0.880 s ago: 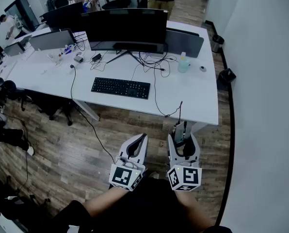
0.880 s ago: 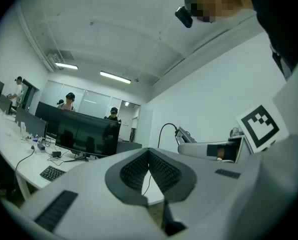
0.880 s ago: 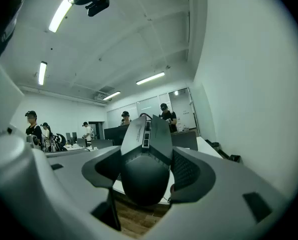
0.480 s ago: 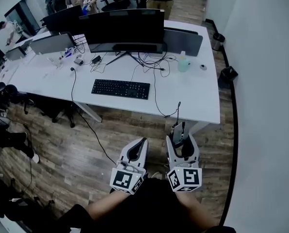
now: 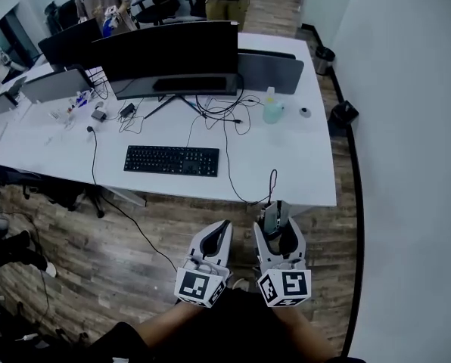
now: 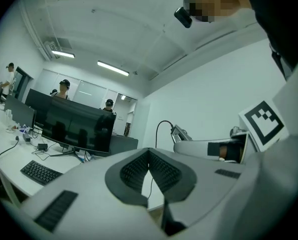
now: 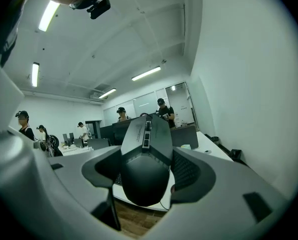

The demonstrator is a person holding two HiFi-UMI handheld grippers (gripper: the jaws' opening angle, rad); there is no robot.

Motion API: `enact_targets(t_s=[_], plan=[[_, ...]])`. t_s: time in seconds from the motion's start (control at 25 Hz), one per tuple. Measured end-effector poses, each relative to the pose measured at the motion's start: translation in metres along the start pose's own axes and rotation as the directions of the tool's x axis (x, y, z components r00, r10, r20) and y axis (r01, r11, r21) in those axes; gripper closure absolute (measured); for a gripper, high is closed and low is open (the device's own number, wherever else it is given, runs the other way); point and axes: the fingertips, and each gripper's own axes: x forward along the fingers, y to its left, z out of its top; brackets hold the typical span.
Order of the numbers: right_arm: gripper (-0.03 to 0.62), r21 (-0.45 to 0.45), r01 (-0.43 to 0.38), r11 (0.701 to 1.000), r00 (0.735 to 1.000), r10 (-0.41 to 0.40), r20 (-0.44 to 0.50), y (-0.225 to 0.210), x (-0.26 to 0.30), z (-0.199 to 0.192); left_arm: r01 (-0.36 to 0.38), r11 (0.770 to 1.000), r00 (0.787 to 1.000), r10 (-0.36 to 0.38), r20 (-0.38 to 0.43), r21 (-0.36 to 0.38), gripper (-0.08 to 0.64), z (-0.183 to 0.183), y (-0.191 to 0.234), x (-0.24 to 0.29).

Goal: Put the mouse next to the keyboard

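Note:
A dark grey wired mouse (image 7: 145, 139) sits upright between the pads of my right gripper (image 7: 148, 171), which is shut on it. From the head view that gripper (image 5: 277, 219) hovers over the wooden floor just short of the white desk's near edge (image 5: 301, 195), and the mouse (image 5: 272, 216) trails its cable up onto the desk. The black keyboard (image 5: 171, 160) lies on the desk, ahead and to the left. My left gripper (image 5: 219, 230) is beside the right one, shut and empty; its tips meet (image 6: 149, 152).
A wide curved monitor (image 5: 169, 51) stands behind the keyboard with tangled cables at its foot. A clear bottle (image 5: 271, 110) stands at the desk's right. A bin (image 5: 343, 116) sits by the white wall on the right. People stand beyond the desk.
The desk has slid left and nearer in the head view, so its front edge is now closer to both grippers. Both grippers keep the same pose and grip.

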Motion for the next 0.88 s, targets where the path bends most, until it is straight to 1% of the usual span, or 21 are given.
enact_targets(t_s=[0.24,0.36,0.44,0.56,0.72,0.88], plan=[[0.285,-0.005,0.043,0.999,0.997,-0.043,-0.064,-0.016,0.063,-0.005,0.067,0.998,0.998,-0.067,-0.009,-0.010,0.557,0.007,0.038,0.058],[0.285,-0.008,0.063,0.998,0.991,-0.064,-0.116,-0.024,0.094,-0.012,0.063,0.997,0.998,-0.065,-0.028,-0.043,0.557,0.003,0.061,0.081],[0.285,-0.004,0.081,0.997,0.987,-0.081,-0.140,-0.026,0.114,-0.017,0.072,0.996,0.997,-0.073,-0.032,-0.051,0.556,0.004,0.077,0.094],[0.285,-0.021,0.094,0.995,0.982,-0.096,-0.163,-0.027,0.138,-0.021,0.091,0.993,0.994,-0.094,-0.049,-0.072,0.557,0.001,0.098,0.110],[0.285,-0.043,0.102,0.994,0.977,-0.108,-0.185,-0.027,0.164,-0.025,0.093,0.992,0.993,-0.098,-0.060,-0.089,0.556,-0.004,0.123,0.127],[0.285,-0.058,0.127,0.990,0.966,-0.137,-0.220,-0.032,0.188,-0.035,0.100,0.986,0.990,-0.112,-0.084,-0.136,0.556,-0.009,0.150,0.145]])
